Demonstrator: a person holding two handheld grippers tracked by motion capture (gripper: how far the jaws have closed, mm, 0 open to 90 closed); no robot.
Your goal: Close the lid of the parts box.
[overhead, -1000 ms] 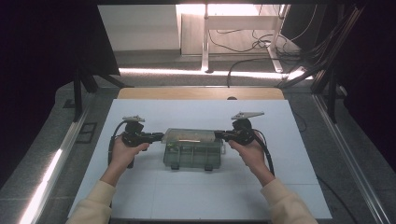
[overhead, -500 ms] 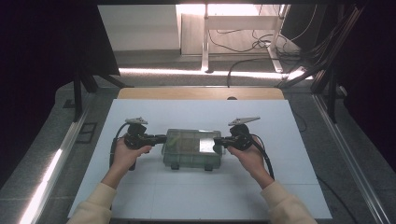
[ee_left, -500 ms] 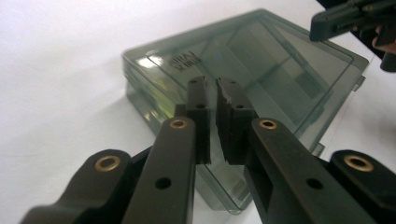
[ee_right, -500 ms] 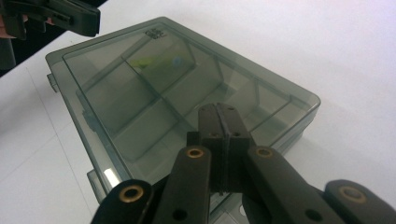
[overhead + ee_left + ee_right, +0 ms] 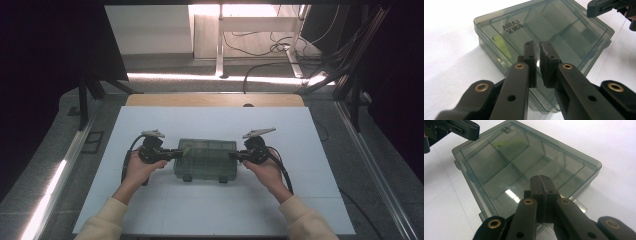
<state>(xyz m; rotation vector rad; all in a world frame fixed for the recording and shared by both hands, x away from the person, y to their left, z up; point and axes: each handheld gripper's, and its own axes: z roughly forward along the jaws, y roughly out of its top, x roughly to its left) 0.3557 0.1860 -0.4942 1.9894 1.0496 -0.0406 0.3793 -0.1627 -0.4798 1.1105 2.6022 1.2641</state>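
— Left gripper [image 5: 172, 154] first: its black jaws sit nearly closed with a thin slit between the pads and nothing in it, tips over the left end of the smoky-green transparent plastic compartment box [image 5: 205, 160]; whether they touch the lid I cannot tell.

— And the right gripper [image 5: 235, 156]?

— Jaws pressed flat together, holding nothing; in the right gripper view [image 5: 541, 182] the tips lie over the box's lid [image 5: 524, 170] at its right end; contact is again unclear.

— Where does the box lie?

— Flat on the white table [image 5: 210, 210], near the middle, lid closed; its long axis runs left to right, straight between the two tools, so each gripper meets a short end; the two latch tabs face the person.

— Which hand is nearer?

— Neither; both are at the ends, evenly placed; the left hand [image 5: 137, 170] and right hand [image 5: 267, 172] mirror each other.

— Anything inside?

— A small yellow-green piece [image 5: 500, 43] in the compartment by the left gripper, under the printed lettering; the other compartments look bare.

— So the coming move?

— Judging from this, likely a push or squeeze along that long axis, or steadying the box; the latches lie on the near long side, not at the ends.
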